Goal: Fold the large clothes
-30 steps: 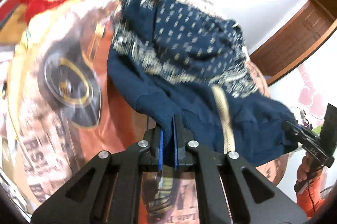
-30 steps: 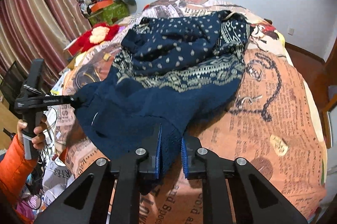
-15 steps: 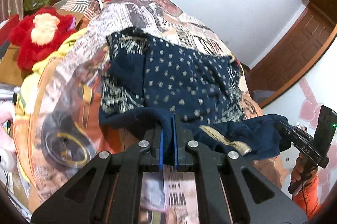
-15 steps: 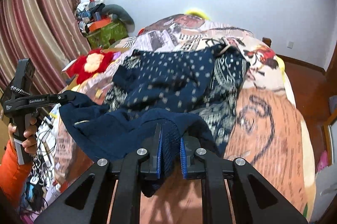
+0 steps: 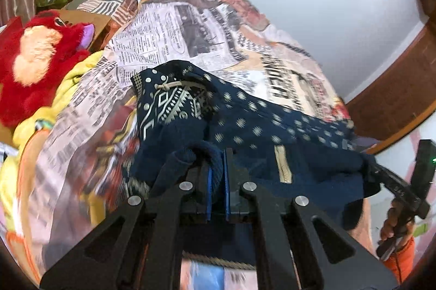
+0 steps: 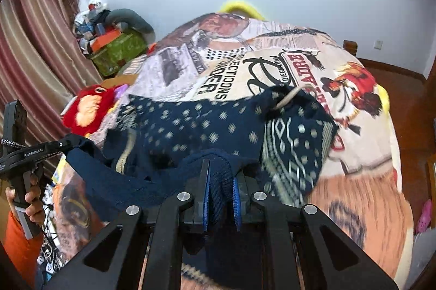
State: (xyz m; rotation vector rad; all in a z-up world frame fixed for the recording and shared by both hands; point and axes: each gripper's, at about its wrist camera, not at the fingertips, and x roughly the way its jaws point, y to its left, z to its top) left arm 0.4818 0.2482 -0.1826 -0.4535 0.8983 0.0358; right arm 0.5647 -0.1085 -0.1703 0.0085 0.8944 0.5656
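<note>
My left tongs (image 5: pixel 216 190) are clamped on a bunched fold of the navy blue knitted garment with pale dots and geometric bands (image 5: pixel 245 124); my right tongs (image 6: pixel 220 198) pinch another fold of it. The garment spreads from both tongs toward twelve o'clock over the bed's newspaper-print cover (image 6: pixel 272 64). At ten o'clock in the right view, a green patterned box (image 6: pixel 120 50) holds piled clutter, beside a red plush toy (image 6: pixel 87 107).
</note>
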